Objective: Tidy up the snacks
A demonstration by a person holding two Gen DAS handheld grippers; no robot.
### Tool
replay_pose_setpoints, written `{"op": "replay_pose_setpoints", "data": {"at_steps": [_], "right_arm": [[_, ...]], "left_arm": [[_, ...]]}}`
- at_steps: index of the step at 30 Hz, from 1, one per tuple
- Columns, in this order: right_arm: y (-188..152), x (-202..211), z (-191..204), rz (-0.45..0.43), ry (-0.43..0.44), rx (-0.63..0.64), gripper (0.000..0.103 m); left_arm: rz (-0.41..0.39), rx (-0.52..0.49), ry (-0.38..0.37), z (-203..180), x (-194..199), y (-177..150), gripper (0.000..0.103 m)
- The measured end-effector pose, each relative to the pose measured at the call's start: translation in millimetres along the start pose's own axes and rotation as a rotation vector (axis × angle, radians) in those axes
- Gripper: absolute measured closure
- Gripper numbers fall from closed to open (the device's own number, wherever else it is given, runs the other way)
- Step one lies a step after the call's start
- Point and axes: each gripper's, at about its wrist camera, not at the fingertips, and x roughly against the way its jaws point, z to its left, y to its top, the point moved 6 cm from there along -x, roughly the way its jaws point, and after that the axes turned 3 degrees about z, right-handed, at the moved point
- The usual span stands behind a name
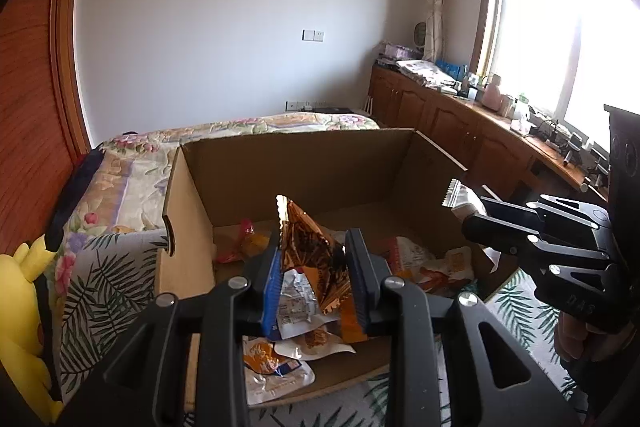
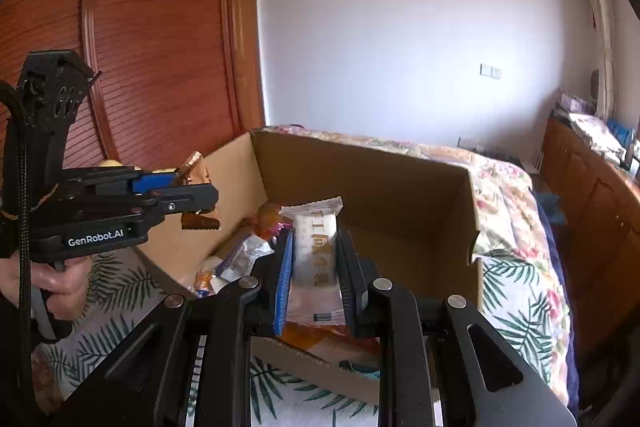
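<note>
Left gripper (image 1: pixel 314 259) clamped on a copper wrapper (image 1: pixel 310 247), right gripper (image 2: pixel 314 267) clamped on a white packet (image 2: pixel 316 259), both above the cardboard box (image 1: pixel 296 163).

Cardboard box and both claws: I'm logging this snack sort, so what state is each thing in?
Cardboard box: open, upright on the bed, loose snack packets inside.
Left claw: shut on the copper foil packet, above the box.
Right claw: shut on the white packet, above the box.
</note>
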Motion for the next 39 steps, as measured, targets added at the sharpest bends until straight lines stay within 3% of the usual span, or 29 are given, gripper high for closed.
{"op": "replay_pose_setpoints", "data": {"at_steps": [14,18,21,30,39], "right_arm": [[-10,-26,-11,0.043,0.008,-0.033,0.082],[-12,-27,-13,0.054,0.009,-0.049,0.078],[-14,-25,-14,0.053,0.005,-0.063,0.077],[-17,-2,-5,0.040,-0.008,-0.069,0.077],[-23,47,11,0.003,-0.029,-0.083,0.077]], "left_arm": [[0.030,-0.004,0.008,-1,-19,-4,0.075],[0.033,-0.005,0.023,0,-18,-4,0.070],[0.028,-0.011,0.026,-3,-14,-6,0.061],[0.002,-0.018,0.045,-14,20,-8,0.059],[-0.033,-0.040,0.063,-30,70,-17,0.058]]}}
